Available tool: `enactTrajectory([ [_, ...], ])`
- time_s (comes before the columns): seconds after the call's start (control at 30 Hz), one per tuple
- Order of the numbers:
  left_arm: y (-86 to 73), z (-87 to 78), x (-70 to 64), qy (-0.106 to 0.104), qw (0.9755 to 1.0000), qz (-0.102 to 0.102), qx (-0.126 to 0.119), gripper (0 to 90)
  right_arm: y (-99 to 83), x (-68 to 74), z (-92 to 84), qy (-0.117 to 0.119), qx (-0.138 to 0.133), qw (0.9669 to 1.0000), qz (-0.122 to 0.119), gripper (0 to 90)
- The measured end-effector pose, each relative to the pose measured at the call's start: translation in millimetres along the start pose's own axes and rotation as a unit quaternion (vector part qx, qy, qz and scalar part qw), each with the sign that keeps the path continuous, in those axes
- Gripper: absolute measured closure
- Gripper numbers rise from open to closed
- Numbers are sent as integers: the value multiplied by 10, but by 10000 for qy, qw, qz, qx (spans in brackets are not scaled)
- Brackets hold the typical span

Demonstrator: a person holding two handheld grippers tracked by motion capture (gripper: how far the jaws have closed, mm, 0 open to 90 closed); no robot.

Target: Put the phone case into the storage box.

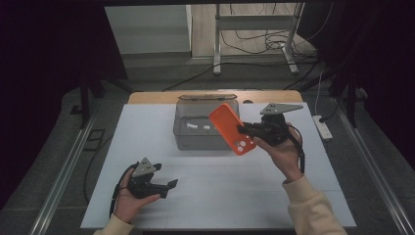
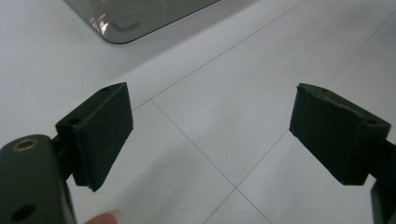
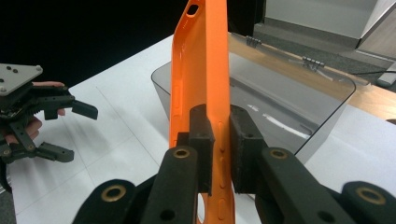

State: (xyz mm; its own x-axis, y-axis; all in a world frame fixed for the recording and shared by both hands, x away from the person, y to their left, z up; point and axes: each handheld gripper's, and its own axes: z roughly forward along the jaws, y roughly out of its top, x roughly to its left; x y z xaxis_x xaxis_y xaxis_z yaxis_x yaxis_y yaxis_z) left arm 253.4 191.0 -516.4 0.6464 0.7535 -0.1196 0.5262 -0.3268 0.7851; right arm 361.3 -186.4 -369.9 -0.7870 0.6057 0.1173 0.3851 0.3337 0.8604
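Right gripper (image 1: 243,129): held up at abt 2 o'clock of the table centre, over the white tabletop (image 1: 220,196); jaws clamped on the orange phone case (image 1: 232,129); in the right gripper view the two pads pinch the case's side edge (image 3: 219,135) from either side, no gap showing; grey three-cornered plate on top; cable trails down past the wrist

Orange phone case: in the air, not touching the table; tilted, top corner toward 11 o'clock, camera-cutout end low toward 5 o'clock; overlaps the right front part of the box in the high view; in the right gripper view (image 3: 205,70) it stands edge-on, rising to 12 o'clock, w/ side button slots visible

Clear grey box (image 1: 205,125): on the table at 12 o'clock of centre; lid open, hinged back at the far side; small white bits inside, too small to id; corner of it seen at 11 o'clock in the left gripper view (image 2: 135,18)

Left gripper (image 1: 166,188): low at abt 7 o'clock, held in the left hand (image 1: 129,200); jaws spread wide apart, nothing between them; in the left gripper view (image 2: 210,140) just bare white tabletop w/ thin seam lines betw the pads; also seen at 9 o'clock in the right gripper view (image 3: 70,130), jaws parted

Right hand (image 1: 284,154): cream sleeve, wraps the gripper handle from below
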Motion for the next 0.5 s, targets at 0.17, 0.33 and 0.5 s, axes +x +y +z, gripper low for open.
enactTrajectory([
  [0.17, 0, 3, -4, -15, 10000, -4, 2, 136, 54, -27, 20, -71, -10, 9999, 70, 811],
  [0.33, 2, 3, -8, -16, 10000, 5, 11, 136, 91, -67, 57, -160, 32, 9998, 130, 811],
  [0.5, 2, 9, -12, -21, 10000, 3, 17, 136, 120, -120, 88, -261, 48, 9995, 187, 811],
])
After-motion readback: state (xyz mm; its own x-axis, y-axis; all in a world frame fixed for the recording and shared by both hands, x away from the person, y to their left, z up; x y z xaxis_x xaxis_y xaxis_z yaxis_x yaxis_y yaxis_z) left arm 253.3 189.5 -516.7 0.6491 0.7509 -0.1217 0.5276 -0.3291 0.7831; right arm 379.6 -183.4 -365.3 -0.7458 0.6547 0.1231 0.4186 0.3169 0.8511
